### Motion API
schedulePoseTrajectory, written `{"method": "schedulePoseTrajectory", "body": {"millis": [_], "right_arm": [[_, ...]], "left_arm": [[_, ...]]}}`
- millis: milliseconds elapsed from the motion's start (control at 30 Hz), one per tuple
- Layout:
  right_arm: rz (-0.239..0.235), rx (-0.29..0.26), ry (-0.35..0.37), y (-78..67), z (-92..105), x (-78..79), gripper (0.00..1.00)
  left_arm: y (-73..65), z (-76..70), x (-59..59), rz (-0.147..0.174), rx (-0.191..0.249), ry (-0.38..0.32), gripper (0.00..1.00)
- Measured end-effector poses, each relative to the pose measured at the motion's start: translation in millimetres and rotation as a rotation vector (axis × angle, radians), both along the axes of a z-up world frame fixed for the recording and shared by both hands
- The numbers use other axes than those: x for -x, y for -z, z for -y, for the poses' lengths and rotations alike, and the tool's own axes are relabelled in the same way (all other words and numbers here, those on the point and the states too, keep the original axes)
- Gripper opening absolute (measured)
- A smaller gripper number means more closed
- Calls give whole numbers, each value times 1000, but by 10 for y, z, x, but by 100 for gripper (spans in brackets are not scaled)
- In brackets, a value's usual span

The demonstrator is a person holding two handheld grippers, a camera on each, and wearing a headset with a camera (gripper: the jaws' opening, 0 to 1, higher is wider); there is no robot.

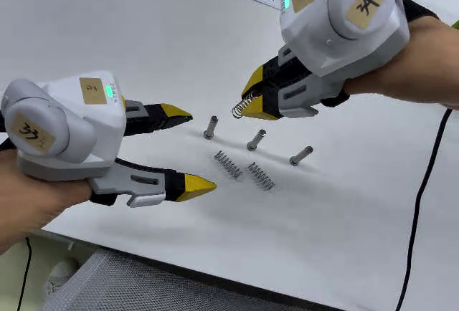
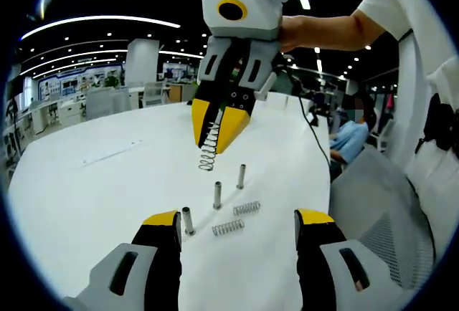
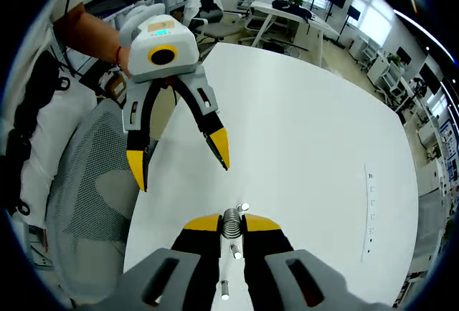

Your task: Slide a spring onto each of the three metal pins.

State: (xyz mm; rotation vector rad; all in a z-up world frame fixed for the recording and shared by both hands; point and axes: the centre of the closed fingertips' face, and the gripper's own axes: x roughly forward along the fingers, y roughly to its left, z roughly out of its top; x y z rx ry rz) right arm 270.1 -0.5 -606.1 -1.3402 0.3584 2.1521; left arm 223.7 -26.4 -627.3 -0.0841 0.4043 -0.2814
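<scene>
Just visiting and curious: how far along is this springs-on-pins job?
Nothing is finished yet: all three pins stand bare. In hand: the right gripper pinches one spring above them. Left: that spring plus two springs lying on the table; the left gripper is open.

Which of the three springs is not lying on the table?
The spring held by the right gripper; the other two springs lie flat on the table.

We hold left gripper [image 1: 201, 150] low, jaws spread wide | right gripper [image 1: 247, 103] raised opposite, tilted downward, jaws pinching a spring [image 1: 237, 110] | grippers apart.
</scene>
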Motion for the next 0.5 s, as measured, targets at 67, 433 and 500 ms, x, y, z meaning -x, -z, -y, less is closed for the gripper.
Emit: {"method": "schedulePoseTrajectory", "body": {"millis": [67, 433, 500], "right_arm": [[0, 5, 4, 49, -49, -4, 12], [16, 50, 10, 371, -232, -21, 12], [16, 59, 7, 409, -245, -6, 12]], "left_arm": [[14, -23, 8, 1, 3, -12, 70], [43, -123, 9, 22, 37, -63, 90], [35, -131, 6, 29, 40, -68, 91]]}}
